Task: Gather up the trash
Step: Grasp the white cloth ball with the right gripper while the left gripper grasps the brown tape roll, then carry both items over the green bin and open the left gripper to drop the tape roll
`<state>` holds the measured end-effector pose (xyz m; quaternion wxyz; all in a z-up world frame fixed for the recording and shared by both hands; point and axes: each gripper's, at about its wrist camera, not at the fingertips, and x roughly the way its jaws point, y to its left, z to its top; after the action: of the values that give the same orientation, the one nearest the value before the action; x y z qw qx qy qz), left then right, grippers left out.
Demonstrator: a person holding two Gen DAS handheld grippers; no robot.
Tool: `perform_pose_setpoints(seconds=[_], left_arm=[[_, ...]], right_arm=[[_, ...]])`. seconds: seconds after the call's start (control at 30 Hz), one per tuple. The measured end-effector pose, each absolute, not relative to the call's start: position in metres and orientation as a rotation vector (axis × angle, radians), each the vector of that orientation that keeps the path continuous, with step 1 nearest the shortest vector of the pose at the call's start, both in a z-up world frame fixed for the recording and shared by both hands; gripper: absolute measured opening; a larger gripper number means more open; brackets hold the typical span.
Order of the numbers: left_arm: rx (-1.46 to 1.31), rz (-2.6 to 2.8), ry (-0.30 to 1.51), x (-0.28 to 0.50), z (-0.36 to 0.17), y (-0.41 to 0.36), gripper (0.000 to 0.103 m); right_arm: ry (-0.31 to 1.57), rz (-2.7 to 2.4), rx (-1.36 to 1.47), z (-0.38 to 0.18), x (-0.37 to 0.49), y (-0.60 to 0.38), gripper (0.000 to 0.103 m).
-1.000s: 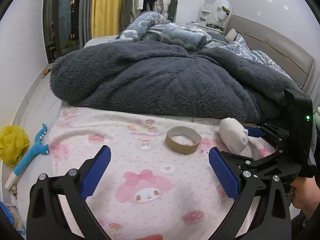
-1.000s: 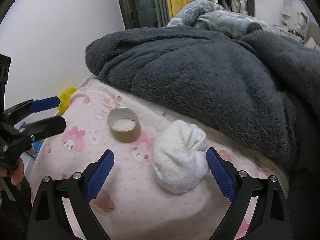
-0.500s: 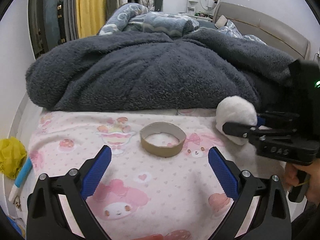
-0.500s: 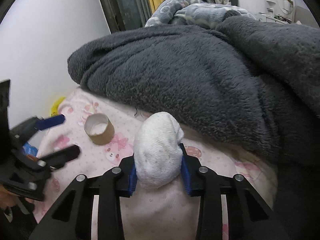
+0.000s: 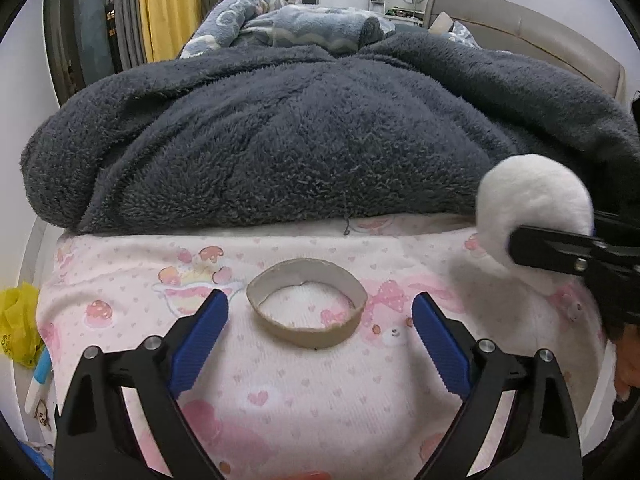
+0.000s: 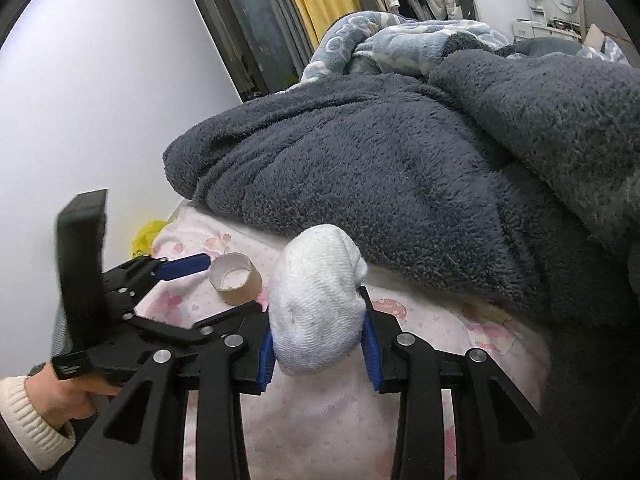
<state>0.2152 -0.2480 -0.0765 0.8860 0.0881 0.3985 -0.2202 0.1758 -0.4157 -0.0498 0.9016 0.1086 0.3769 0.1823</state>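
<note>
Left gripper (image 5: pixel 320 320): jaws wide and closing, blue pads flanking the cardboard ring (image 5: pixel 307 303) at frame centre, not yet touching it. The ring lies flat on the pink sheet (image 5: pixel 320 400), just below the edge of the grey blanket (image 5: pixel 300 152).

Right gripper (image 6: pixel 318 350): narrow, pads pressed on the white sock ball (image 6: pixel 316 300), which is lifted clear of the sheet. In the left view the ball sits at the right edge of frame.

Risks, as judged:
- The ring is thin-walled and already oval; pinched across its width it may buckle or squirt out from between the pads.
- The sheet is soft, so pads coming in low could snag fabric along with the ring.
- The ball bulges well above the right pads; the grip is near its lower part and it could roll out if tilted.
- The two grippers are close, lower left of the right view; a collision is possible.

Versus a second ago: the right gripper was wide with the ball on the sheet, now clamped and raised. The left gripper has moved in over the ring, which was farther up-frame.
</note>
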Motion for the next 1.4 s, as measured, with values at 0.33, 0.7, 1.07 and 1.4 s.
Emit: perform_pose_setpoints(seconds=[0.33,0.7,1.07,1.4], left_arm=[[0.177,-0.461,0.856,0.223,-0.082,-0.254,0.059],[0.157,-0.463,0.835,0.208,-0.067,-0.232,0.056],[0.151,-0.359,0.853,0.190,-0.063,-0.174,0.056],[0.126,-0.276,0.833,0.172,-0.055,-0.121,0.056]], right_arm=[[0.794,0.403,0.228,-0.054,0.174,-0.415,0.036],[0.793,0.439,0.227,-0.046,0.173,-0.404,0.036],[0.791,0.499,0.223,-0.034,0.168,-0.378,0.036],[0.763,0.576,0.210,-0.009,0.170,-0.332,0.036]])
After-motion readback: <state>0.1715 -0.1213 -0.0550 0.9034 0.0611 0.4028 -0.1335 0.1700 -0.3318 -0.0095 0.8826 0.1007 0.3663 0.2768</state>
